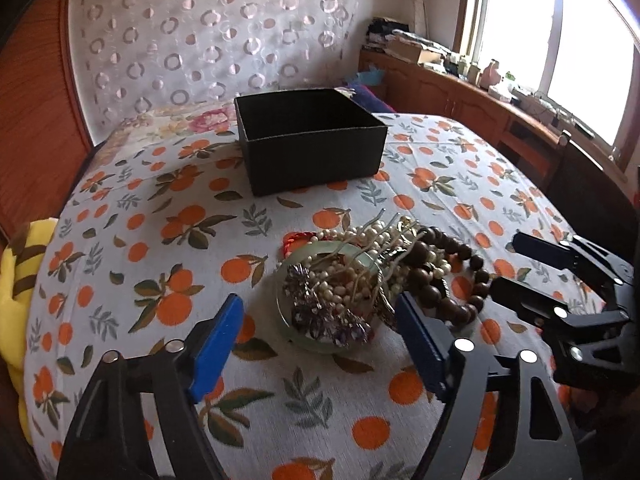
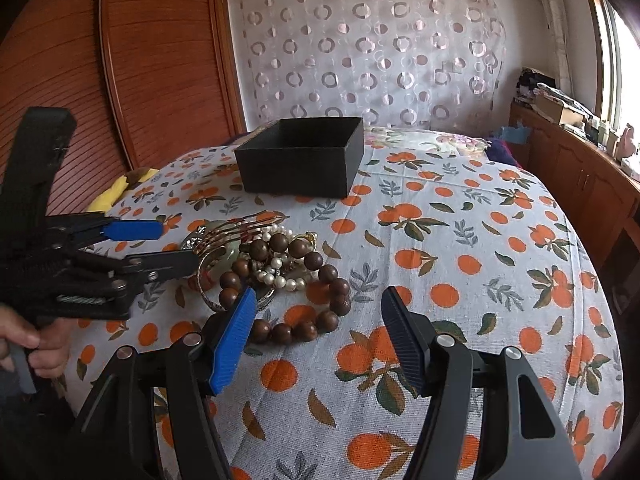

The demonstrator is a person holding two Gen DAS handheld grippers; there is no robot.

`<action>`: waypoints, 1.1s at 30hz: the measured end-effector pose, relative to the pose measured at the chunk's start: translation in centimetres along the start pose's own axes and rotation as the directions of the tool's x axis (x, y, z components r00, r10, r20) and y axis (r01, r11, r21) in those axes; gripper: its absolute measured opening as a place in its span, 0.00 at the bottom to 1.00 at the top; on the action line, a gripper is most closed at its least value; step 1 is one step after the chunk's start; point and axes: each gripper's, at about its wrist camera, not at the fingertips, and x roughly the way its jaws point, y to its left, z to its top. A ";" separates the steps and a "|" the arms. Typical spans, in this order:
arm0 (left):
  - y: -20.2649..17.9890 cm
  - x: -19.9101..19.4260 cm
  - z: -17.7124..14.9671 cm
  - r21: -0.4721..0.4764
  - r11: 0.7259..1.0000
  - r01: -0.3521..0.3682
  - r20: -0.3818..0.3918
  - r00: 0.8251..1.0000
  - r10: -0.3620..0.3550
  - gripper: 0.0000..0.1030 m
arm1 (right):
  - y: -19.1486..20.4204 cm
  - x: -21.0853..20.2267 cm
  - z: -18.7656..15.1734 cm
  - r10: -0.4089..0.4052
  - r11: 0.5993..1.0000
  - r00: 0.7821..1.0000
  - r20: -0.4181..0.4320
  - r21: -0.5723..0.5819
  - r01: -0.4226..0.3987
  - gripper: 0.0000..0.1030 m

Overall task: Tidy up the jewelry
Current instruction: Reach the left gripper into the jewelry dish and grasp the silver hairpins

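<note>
A tangled jewelry pile lies on the orange-print tablecloth [image 1: 140, 216]: a pale green bangle [image 1: 316, 246], a purple brooch [image 1: 320, 312], pearl strands [image 1: 344, 280] [image 2: 280, 276] and a brown bead bracelet [image 1: 432, 292] [image 2: 328, 274]. Behind the pile stands an open black box [image 1: 312, 148] [image 2: 300, 164]. My left gripper [image 1: 320, 320] [image 2: 176, 246] is open and straddles the bangle and brooch without pressing on them. From the right, my right gripper [image 2: 320, 300] [image 1: 520, 270] is open over the brown bracelet's near side, its blue pad [image 2: 236, 332] close to the beads.
A yellow cloth [image 1: 16, 280] [image 2: 116, 190] lies at the table's left edge. A hand [image 2: 36, 344] grips the left tool's handle. A wooden cabinet [image 1: 460, 100] with clutter runs under the window on the right. A floral cloth [image 1: 200, 120] lies behind the box.
</note>
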 end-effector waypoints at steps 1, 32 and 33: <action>0.0 0.2 0.2 0.005 1.000 0.007 0.002 1.000 -0.007 0.71 | -0.1 0.0 0.0 0.001 1.000 1.000 0.002 0.001 -0.001 0.65; 1.1 0.1 0.9 -0.053 0.995 0.086 0.031 0.996 -0.084 0.27 | 0.1 -0.3 -0.1 0.005 1.000 1.000 0.004 -0.005 -0.005 0.65; 1.2 0.0 1.0 -0.054 0.995 0.078 0.035 0.996 -0.076 0.27 | 0.1 -0.3 0.0 0.004 1.000 1.000 0.004 -0.005 -0.004 0.65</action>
